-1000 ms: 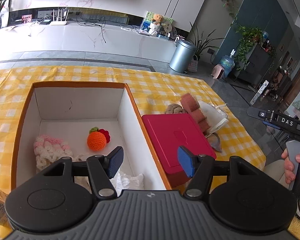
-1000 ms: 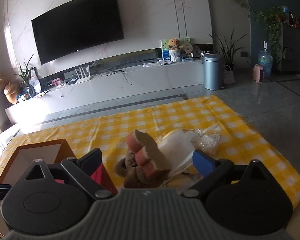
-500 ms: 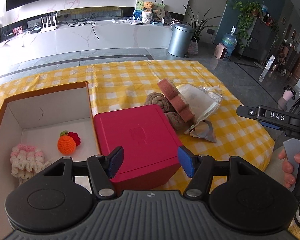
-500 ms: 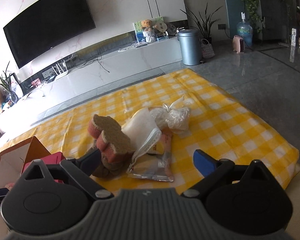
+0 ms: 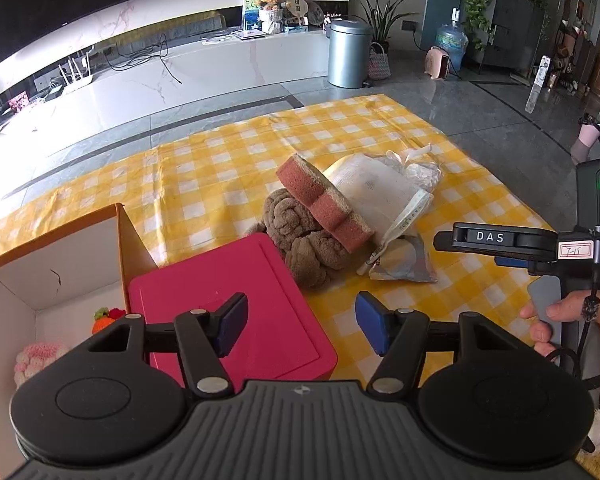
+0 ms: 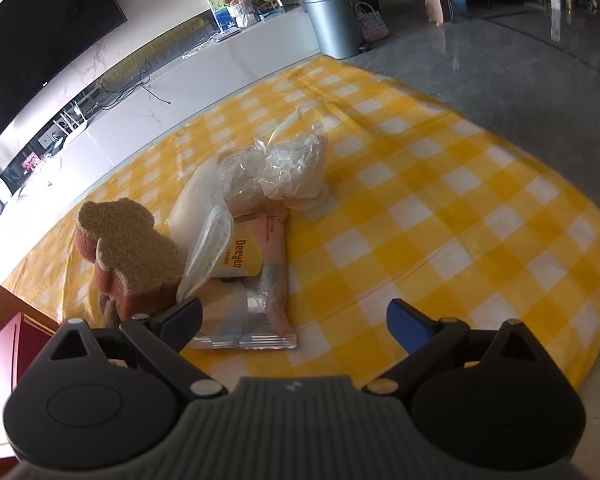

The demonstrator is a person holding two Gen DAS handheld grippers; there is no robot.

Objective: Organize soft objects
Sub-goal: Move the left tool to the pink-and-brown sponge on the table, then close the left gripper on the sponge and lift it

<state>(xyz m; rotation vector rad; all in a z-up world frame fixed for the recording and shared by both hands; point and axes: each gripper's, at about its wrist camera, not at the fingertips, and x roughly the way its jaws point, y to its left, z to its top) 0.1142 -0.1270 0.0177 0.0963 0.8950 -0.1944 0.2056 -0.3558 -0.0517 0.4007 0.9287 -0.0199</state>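
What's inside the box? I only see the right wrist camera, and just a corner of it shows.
Observer: The left wrist view shows the open cardboard box. An orange crochet fruit and a pink crochet piece lie on its floor.
Operator: What's that red thing beside it?
Observer: A flat pink-red lid, lying against the box's right wall.
Operator: What's under the sponge?
Observer: The sponge leans on a brown knotted towel, which touches the lid's far corner.
Operator: Is the other gripper holding anything?
Observer: No. The left gripper is open and empty, over the lid's near edge.
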